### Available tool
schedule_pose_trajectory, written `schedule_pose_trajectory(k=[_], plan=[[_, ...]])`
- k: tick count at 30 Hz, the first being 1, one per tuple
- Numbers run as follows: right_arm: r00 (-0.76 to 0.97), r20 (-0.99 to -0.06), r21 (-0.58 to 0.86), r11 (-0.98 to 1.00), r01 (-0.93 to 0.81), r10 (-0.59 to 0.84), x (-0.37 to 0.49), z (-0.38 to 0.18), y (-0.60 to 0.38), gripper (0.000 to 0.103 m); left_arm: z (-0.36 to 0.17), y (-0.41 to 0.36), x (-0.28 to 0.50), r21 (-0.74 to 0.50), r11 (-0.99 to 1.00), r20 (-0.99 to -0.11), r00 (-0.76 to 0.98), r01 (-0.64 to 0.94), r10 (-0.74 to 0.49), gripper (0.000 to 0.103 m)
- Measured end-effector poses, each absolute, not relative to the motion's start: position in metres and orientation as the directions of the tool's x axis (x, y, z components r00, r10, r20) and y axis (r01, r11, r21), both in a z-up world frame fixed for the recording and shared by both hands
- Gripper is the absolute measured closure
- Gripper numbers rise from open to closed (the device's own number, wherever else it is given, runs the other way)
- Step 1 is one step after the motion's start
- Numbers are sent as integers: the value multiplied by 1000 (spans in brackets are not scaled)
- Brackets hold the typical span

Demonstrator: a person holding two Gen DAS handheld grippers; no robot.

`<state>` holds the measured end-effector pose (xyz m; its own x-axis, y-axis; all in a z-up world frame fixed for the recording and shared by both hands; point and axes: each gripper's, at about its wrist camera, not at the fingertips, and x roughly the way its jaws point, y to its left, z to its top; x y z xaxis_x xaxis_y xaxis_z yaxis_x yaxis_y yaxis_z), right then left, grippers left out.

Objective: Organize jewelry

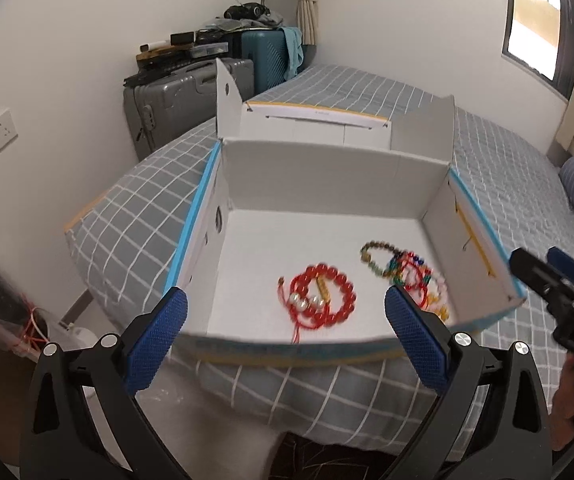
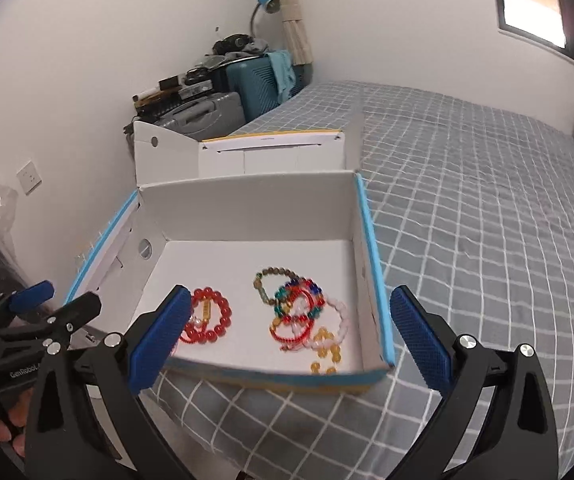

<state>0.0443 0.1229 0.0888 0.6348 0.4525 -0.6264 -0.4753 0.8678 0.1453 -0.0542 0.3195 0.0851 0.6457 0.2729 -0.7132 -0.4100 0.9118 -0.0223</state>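
A white cardboard box (image 1: pixel 327 232) with blue edging sits open on a grey checked bed (image 2: pixel 487 208), its lid flap standing up at the far side. On the box floor lies a red bead bracelet (image 1: pixel 321 294), and beside it a tangled heap of mixed bracelets (image 2: pixel 299 308) in brown, red, blue, white and amber beads.

The left gripper (image 1: pixel 285 338) hovers at the near wall of the box with its fingers spread wide, holding nothing; the red bracelet lies just ahead at 12 o'clock, the heap toward 2 o'clock.

The right gripper (image 2: pixel 291 334) is likewise spread and empty. The heap sits at its 12 o'clock, the red bracelet at 10 o'clock, partly behind its left finger.
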Motion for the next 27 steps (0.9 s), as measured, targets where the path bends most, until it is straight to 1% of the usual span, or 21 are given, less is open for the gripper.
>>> schedule_pose_trajectory(k=[4,12,16,27], plan=[[638,-634,130,873,-470,437,34,81,116,7,80,312,-70,-39,914,-715,650,-404,257,6],[652,-668,60,899,-433,359,29,62,120,7,73,307,-75,-2,911,-719,634,-412,285,6],[641,-687,56,904,-425,343,31,55,120,7,72,304,-75,7,911,-714,636,-412,293,6],[634,-691,49,898,-436,345,29,56,123,7,72,305,-72,16,905,-716,627,-426,308,6]])
